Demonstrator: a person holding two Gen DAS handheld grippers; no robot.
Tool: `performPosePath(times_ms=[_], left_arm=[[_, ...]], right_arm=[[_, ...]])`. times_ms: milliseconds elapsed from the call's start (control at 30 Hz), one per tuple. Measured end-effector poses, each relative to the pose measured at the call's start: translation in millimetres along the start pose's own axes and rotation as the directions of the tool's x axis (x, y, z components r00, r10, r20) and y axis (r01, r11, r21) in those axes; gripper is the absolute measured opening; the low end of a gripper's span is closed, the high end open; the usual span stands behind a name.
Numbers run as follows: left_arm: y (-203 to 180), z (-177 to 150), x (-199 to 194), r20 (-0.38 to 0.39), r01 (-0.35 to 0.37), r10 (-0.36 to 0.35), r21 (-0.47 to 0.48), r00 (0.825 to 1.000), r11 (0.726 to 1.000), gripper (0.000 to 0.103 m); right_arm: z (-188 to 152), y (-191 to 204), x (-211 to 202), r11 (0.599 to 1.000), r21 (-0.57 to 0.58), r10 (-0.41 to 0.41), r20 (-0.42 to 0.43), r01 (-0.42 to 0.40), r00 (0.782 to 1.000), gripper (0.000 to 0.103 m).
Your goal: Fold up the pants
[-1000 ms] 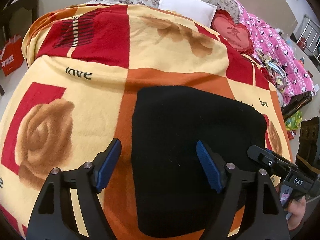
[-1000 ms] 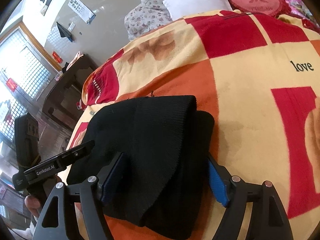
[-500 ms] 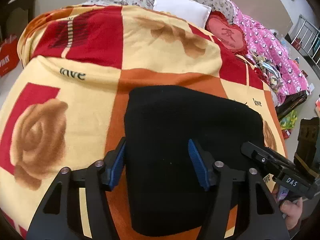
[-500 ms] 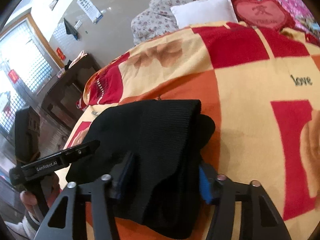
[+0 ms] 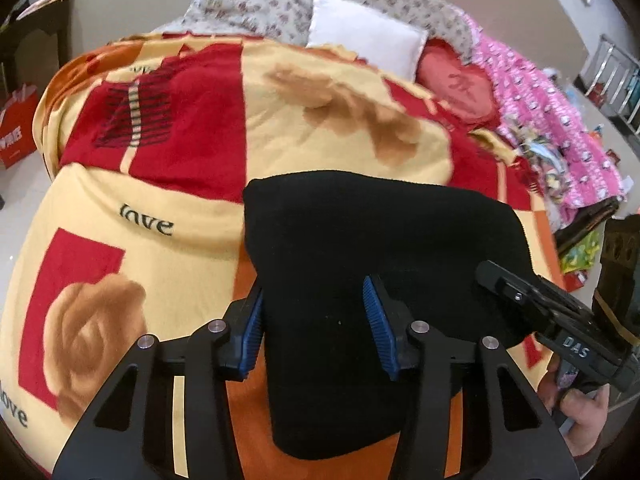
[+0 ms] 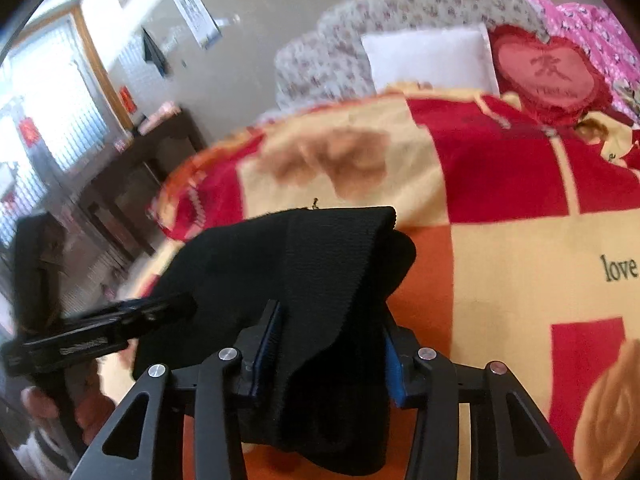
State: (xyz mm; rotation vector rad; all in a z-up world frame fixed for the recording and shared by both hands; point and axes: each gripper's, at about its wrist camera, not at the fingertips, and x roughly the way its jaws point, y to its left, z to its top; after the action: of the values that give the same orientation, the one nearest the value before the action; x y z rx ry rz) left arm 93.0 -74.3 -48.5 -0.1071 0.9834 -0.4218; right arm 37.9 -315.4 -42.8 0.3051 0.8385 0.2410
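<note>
The black pants (image 5: 380, 240) are folded into a thick bundle over a red, yellow and orange blanket (image 5: 160, 184). My left gripper (image 5: 314, 324) is shut on the bundle's near left edge, its blue pads pressed into the cloth. My right gripper (image 6: 332, 350) is shut on the other end of the pants (image 6: 304, 264), where the ribbed waistband drapes between its fingers. The bundle looks lifted slightly off the blanket (image 6: 520, 248). Each gripper shows at the edge of the other's view.
A white pillow (image 5: 364, 36), a red heart cushion (image 5: 460, 88) and pink bedding (image 5: 552, 120) lie at the bed's far end. A dark wooden table (image 6: 132, 184) stands by the bright window at the left. A red bag (image 5: 16, 132) sits on the floor.
Both grippers have closed from wide open onto the folded pants. The bundle has risen and shifted away from me, and both views have tilted up.
</note>
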Motion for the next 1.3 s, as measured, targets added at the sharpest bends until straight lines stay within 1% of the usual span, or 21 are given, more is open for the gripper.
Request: performPosePath(times_ms=[33, 67, 100, 133, 200, 300, 367, 467, 533, 600, 700, 733, 800, 867, 967, 1100, 1233, 1300], left_arm=[[2, 0, 7, -0.011, -0.019, 0.019, -0.002, 1.0, 1.0, 0.047], [5, -1, 13, -0.014, -0.025, 0.025, -0.01, 1.0, 1.0, 0.047], [7, -2, 15, -0.016, -0.017, 0.017, -0.018, 1.0, 1.0, 0.05], [9, -2, 15, -0.014, -0.013, 0.013, -0.025, 1.0, 1.0, 0.051], [10, -1, 14, -0.015, -0.009, 0.009, -0.026, 1.0, 1.0, 0.053], [8, 0, 10, -0.014, -0.029, 0.029, -0.02, 0.999, 0.999, 0.053], [5, -1, 5, -0.002, -0.051, 0.051, -0.011, 0.999, 0.999, 0.053], [-1, -3, 5, 0.005, -0.084, 0.084, 0.015, 0.996, 0.996, 0.053], [-3, -4, 7, 0.009, -0.1, 0.1, 0.025, 0.995, 0.995, 0.053], [-5, -5, 7, 0.015, -0.11, 0.109, 0.032, 0.994, 0.993, 0.053], [-8, -6, 8, 0.022, -0.123, 0.122, 0.042, 0.992, 0.992, 0.053], [-8, -6, 8, 0.021, -0.12, 0.119, 0.045, 0.993, 0.992, 0.053], [-9, -7, 9, 0.024, -0.123, 0.122, 0.05, 0.992, 0.991, 0.054], [-11, -8, 9, 0.031, -0.134, 0.133, 0.052, 0.991, 0.99, 0.055], [-14, -10, 6, 0.039, -0.152, 0.15, 0.055, 0.988, 0.987, 0.055], [-15, -15, -3, 0.054, -0.172, 0.168, 0.06, 0.984, 0.983, 0.055], [-19, -19, -12, 0.065, -0.204, 0.2, 0.071, 0.978, 0.976, 0.055], [-21, -22, -16, 0.067, -0.216, 0.211, 0.077, 0.975, 0.973, 0.055]], right_arm=[[-1, -5, 14, 1.0, 0.009, -0.027, -0.04, 0.028, 0.999, 0.05], [-2, -8, 20, 0.999, 0.014, -0.043, -0.055, 0.044, 0.998, 0.053], [-4, -11, 21, 0.999, 0.023, -0.042, -0.051, 0.043, 0.998, 0.054], [-5, -12, 18, 0.999, 0.028, -0.034, -0.042, 0.036, 0.999, 0.054], [-4, -11, 12, 0.999, 0.019, -0.044, -0.046, 0.045, 0.998, 0.055], [0, -2, -7, 0.997, -0.022, -0.081, -0.017, 0.08, 0.997, 0.055], [3, 8, -24, 0.998, -0.042, -0.053, 0.014, 0.053, 0.999, 0.055], [6, 27, -39, 0.995, -0.092, -0.023, 0.057, 0.028, 0.998, 0.052], [7, 40, -37, 0.99, -0.142, -0.017, 0.054, 0.024, 0.998, 0.049], [2, 44, -30, 0.987, -0.16, -0.021, 0.033, 0.026, 0.999, 0.045], [-14, 33, -11, 0.989, -0.133, -0.065, -0.038, 0.059, 0.997, 0.039], [-22, 29, -9, 0.99, -0.123, -0.068, -0.049, 0.062, 0.996, 0.038], [-31, 27, -13, 0.991, -0.117, -0.066, -0.034, 0.062, 0.997, 0.038], [-35, 29, -14, 0.988, -0.137, -0.08, -0.031, 0.075, 0.996, 0.038], [-31, 32, -17, 0.988, -0.134, -0.085, -0.029, 0.08, 0.996, 0.038], [-25, 37, -32, 0.992, -0.105, -0.061, 0.022, 0.063, 0.998, 0.038], [-20, 42, -38, 0.988, -0.103, -0.107, 0.055, 0.112, 0.993, 0.039], [-19, 42, -39, 0.99, -0.088, -0.108, 0.063, 0.113, 0.992, 0.041]])
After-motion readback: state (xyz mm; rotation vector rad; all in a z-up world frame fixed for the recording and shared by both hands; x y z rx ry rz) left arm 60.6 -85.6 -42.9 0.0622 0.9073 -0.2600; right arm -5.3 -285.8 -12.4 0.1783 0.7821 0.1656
